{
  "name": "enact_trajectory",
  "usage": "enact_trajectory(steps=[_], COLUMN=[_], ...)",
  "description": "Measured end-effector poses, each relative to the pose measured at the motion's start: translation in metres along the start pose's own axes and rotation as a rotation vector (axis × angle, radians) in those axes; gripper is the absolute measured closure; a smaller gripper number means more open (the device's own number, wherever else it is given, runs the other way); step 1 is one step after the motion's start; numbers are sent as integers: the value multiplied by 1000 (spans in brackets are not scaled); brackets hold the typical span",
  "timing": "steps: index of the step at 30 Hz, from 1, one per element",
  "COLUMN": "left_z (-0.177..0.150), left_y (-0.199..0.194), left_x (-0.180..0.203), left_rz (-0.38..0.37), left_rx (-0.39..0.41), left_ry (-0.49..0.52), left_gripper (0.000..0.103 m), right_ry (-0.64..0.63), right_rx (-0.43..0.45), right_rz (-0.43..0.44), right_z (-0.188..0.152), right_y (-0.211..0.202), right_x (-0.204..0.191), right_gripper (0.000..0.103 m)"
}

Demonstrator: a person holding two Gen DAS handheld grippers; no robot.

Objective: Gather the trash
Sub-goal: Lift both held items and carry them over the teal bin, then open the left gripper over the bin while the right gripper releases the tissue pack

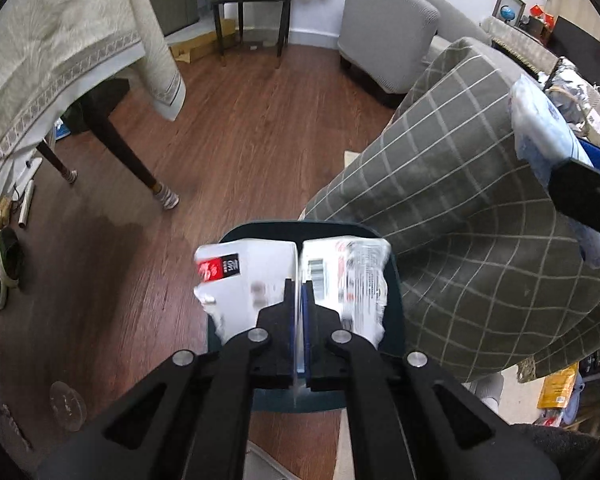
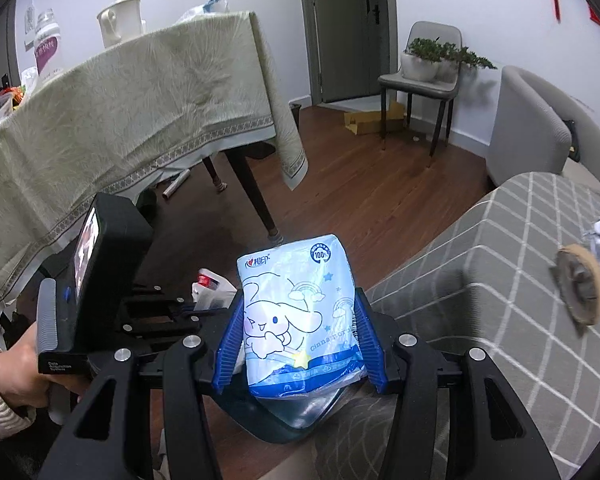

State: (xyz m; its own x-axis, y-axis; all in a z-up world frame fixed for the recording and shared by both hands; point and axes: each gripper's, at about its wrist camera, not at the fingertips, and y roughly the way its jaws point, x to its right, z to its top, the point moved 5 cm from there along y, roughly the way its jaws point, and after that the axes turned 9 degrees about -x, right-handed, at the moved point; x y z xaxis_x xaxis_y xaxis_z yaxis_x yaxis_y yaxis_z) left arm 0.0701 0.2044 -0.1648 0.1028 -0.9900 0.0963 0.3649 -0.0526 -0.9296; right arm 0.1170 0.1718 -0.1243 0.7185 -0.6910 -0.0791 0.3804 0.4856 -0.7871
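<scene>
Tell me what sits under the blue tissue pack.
Under the blue tissue pack, a dark teal bin shows its rim. The pack and the right gripper cover its inside.

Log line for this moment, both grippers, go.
left gripper: shut on white wrapper | right gripper: shut on blue tissue pack | both above dark bin | nothing dropped yet

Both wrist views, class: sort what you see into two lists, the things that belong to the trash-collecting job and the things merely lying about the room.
Job in hand:
- left gripper, shut on white wrapper
- right gripper, shut on blue tissue pack
- dark bin beneath both

Just lying about:
- tablecloth
- checked cushion
- potted plant on chair
- cardboard on floor
</scene>
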Motion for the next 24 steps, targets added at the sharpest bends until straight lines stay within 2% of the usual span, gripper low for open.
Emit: enact_trajectory(steps=[3, 6, 9, 11, 13, 21, 24], left_z=[-2, -2, 1, 3, 4, 10, 12], left_y=[3, -2, -15, -26, -37, -77, -88], left_x=[-8, -11, -15, -18, -24, -33, -32], left_rz=[-9, -17, -28, -40, -53, -71, -74], left_rx=[-20, -7, 30, 62, 96, 220, 255], left_ry=[-2, 6, 4, -5, -19, -48, -46], left_gripper=[94, 90, 69, 65, 53, 50, 46], right_ry=[3, 10, 18, 20, 19, 38, 43], right_rx=[-26, -47, -70, -84, -100, -206, -237], right_rz=[-1, -5, -6, -9, -13, -21, -25], right_z=[0, -1, -1, -1, -3, -20, -26], right_y=[13, 24, 37, 43, 50, 90, 104], right_x=[-1, -2, -4, -4, -6, -12, -14], right_gripper=[51, 51, 51, 51, 51, 51, 51])
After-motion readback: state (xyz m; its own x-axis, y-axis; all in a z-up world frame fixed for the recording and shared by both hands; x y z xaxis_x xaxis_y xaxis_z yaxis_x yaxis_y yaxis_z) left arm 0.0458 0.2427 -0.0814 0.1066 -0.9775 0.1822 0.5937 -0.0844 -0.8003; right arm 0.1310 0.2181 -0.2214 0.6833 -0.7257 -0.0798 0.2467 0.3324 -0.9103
